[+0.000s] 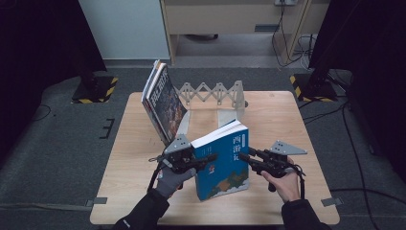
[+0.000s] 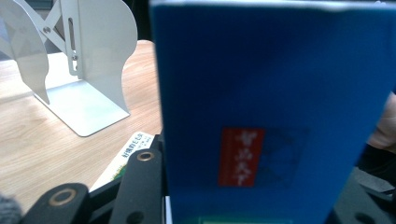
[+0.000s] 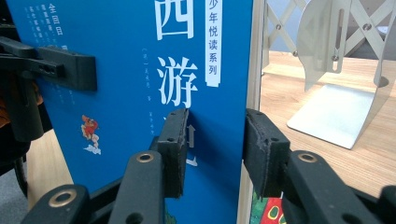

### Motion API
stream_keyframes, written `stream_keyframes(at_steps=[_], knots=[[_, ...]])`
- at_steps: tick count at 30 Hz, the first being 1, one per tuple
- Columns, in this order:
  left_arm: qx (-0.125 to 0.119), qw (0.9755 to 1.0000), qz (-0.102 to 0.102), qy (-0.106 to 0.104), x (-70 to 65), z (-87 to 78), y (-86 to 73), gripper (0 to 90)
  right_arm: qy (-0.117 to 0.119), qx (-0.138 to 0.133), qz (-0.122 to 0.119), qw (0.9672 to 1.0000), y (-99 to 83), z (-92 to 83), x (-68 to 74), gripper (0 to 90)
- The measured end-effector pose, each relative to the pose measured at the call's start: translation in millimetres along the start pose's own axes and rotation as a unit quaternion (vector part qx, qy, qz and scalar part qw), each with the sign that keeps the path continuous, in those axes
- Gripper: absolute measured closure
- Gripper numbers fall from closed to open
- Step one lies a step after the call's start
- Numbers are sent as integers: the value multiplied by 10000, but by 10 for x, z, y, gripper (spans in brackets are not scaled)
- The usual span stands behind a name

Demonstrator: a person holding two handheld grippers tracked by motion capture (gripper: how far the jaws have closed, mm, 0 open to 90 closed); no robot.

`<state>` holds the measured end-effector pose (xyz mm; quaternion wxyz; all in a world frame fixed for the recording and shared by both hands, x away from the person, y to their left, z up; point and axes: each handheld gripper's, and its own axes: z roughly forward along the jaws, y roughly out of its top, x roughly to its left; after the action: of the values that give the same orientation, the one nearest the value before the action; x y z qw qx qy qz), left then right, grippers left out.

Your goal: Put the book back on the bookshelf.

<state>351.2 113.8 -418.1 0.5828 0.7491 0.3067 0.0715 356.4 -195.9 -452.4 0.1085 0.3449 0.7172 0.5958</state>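
The blue book (image 1: 223, 160) stands upright on its lower edge near the front of the worktop (image 1: 282, 120), carried between both grippers and well short of the expandable metal bookend rack (image 1: 218, 93) at the back. The left gripper (image 1: 207, 158) is clamped across the book's spine side; in the left gripper view the cover fills the space between its jaws. The right gripper (image 3: 215, 149) straddles the fore-edge — one pad lies against the front cover, the other sits close by the page block, so I read it as gripping, though the contact on that side is hard to confirm. A stack of leaning books (image 1: 162, 101) already rests against the rack's left end. So part of the shelving looks done — this volume has yet to be moved back and set beside those books.
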Motion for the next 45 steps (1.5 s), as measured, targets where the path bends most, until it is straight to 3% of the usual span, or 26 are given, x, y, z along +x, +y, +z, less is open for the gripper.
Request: stream_keyframes(at_steps=[8,14,16,26,34,37,45], knots=[[40,9998,87,147,-64,-3,5,608,10,9,13,10000,-8,0,-7,612],[4,9996,258,98,-145,-38,-16,610,209,-34,184,9996,-27,-23,-42,560],[-26,9996,284,64,-161,-48,-28,608,205,-25,212,9996,-39,-50,-62,581],[-79,9998,195,47,-113,-8,-33,596,152,36,47,9999,-39,-55,-52,623],[12,9996,212,162,-121,3,-7,608,170,32,98,9998,-37,-51,-60,624],[37,9995,197,226,-142,4,3,611,195,22,251,9995,-43,-51,-82,557],[119,9998,-135,113,-140,-51,75,615,-197,-10,460,9987,-94,-161,-233,504]])
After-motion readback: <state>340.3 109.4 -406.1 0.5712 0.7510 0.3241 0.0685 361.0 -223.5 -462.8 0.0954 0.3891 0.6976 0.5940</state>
